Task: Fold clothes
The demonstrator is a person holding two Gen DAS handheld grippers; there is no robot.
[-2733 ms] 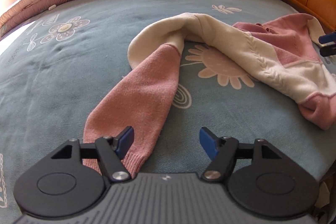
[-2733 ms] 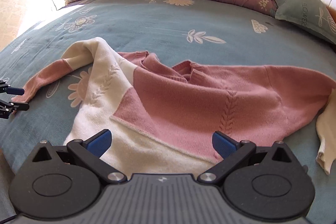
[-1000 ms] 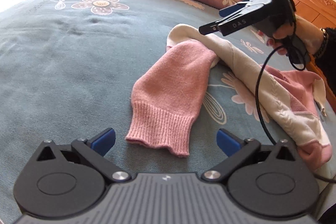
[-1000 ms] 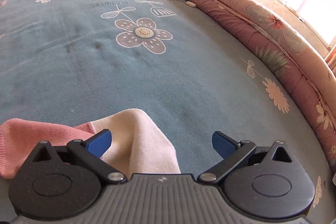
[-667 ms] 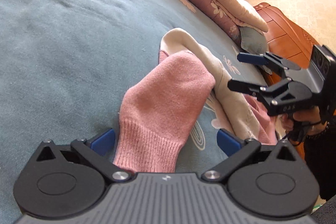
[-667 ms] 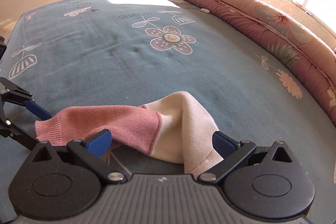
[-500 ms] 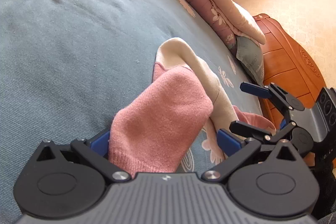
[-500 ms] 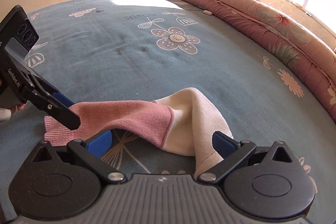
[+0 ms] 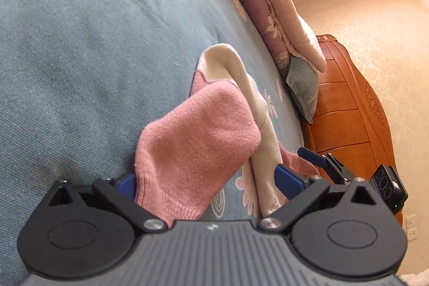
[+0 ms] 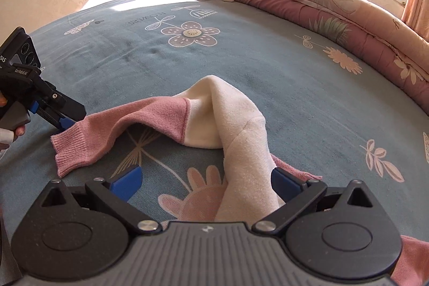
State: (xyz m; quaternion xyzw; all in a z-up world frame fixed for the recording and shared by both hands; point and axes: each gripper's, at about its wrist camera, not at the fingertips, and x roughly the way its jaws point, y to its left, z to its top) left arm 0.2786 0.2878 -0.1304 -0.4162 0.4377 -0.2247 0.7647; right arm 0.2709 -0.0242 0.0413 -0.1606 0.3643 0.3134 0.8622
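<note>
A pink and cream sweater lies on the blue flowered bedspread (image 10: 268,50). Its sleeve arches up, with a pink forearm (image 9: 195,146) ending in a ribbed cuff (image 10: 72,149) and a cream upper part (image 10: 228,111). My left gripper (image 9: 206,181) is open, low over the bed, and the cuff lies between its fingers. In the right wrist view the left gripper (image 10: 63,121) meets the cuff's edge. My right gripper (image 10: 206,184) is open too, and the cream sleeve runs between its fingers, close to the right one. The sweater's body is mostly hidden under the right gripper.
A rolled pink flowered quilt (image 10: 335,7) lines the far side of the bed under a window. A grey-green pillow (image 9: 303,93) leans on the wooden headboard (image 9: 354,109). A hand (image 10: 16,130) holds the left gripper at the bed's left side.
The left gripper has dropped and moved forward, so the cuff now sits between its fingers. The right gripper has drawn back along the cream sleeve. Both stayed open.
</note>
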